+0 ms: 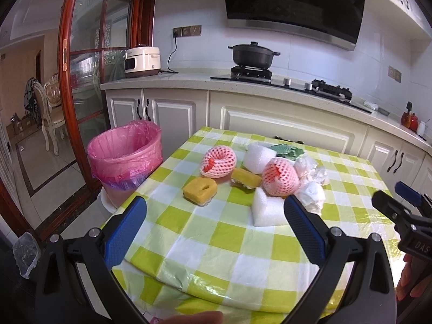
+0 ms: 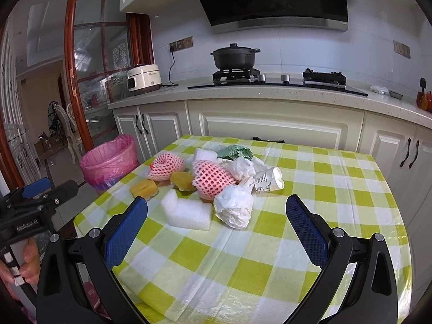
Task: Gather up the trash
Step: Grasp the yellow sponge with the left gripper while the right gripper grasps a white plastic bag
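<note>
A heap of trash lies on the green-checked table (image 1: 216, 243): two pink foam fruit nets (image 1: 218, 162) (image 1: 280, 179), two yellow sponges (image 1: 199, 190) (image 1: 245, 178), white foam blocks (image 1: 267, 210), crumpled white wrappers (image 1: 310, 194), a green wrapper (image 1: 286, 149). In the right wrist view a squashed paper cup (image 2: 267, 181) lies in the heap beside a white wrapper (image 2: 235, 206) and foam block (image 2: 189, 210). A pink-lined bin (image 1: 125, 154) (image 2: 109, 160) stands left of the table. My left gripper (image 1: 216, 218) and right gripper (image 2: 216, 216) are open, empty, short of the heap.
Cream cabinets and a counter (image 1: 189, 81) run behind the table, with a rice cooker (image 1: 141, 62), a black pot (image 1: 252, 54) on the hob and a red kettle (image 1: 409, 120). A glass door with red wooden frame (image 1: 67, 81) stands left of the bin.
</note>
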`<act>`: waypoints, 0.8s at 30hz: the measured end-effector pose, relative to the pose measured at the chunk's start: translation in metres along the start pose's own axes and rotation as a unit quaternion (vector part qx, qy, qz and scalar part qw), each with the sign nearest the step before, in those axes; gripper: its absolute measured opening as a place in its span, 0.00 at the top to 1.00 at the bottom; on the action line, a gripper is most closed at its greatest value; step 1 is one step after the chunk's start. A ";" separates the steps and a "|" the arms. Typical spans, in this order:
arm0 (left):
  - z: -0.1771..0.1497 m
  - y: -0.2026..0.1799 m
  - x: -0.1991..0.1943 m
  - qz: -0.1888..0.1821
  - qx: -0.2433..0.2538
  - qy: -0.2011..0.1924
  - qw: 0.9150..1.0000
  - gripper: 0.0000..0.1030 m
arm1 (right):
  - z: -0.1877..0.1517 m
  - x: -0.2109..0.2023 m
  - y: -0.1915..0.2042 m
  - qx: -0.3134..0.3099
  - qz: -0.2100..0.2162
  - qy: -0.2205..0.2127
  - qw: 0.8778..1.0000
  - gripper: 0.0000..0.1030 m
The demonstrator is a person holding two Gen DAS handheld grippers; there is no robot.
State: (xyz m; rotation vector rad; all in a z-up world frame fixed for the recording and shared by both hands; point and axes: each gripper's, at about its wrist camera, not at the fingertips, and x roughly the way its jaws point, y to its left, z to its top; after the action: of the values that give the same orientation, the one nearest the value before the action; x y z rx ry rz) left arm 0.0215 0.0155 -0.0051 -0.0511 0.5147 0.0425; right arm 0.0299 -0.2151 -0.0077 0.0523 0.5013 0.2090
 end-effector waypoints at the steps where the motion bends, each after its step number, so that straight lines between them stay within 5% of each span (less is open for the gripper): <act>1: 0.001 0.002 0.004 -0.001 -0.002 0.002 1.000 0.04 | -0.001 0.004 -0.002 0.002 -0.002 0.003 1.000 0.07; 7: 0.004 0.009 0.038 -0.014 0.002 0.016 1.000 0.04 | -0.004 0.036 -0.014 0.007 -0.014 0.026 1.000 0.06; 16: -0.010 0.033 0.124 -0.008 -0.034 0.092 0.995 0.05 | -0.008 0.112 -0.025 0.022 -0.017 0.080 0.996 0.07; 24: -0.013 0.052 0.173 0.031 -0.025 0.103 0.994 0.05 | -0.011 0.161 -0.023 0.040 -0.021 0.109 0.993 0.07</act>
State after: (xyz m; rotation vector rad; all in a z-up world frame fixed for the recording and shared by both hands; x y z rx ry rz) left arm 0.1626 0.0716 -0.1040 -0.0886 0.7215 0.1113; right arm 0.1667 -0.2039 -0.0954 0.0972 0.7280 0.1542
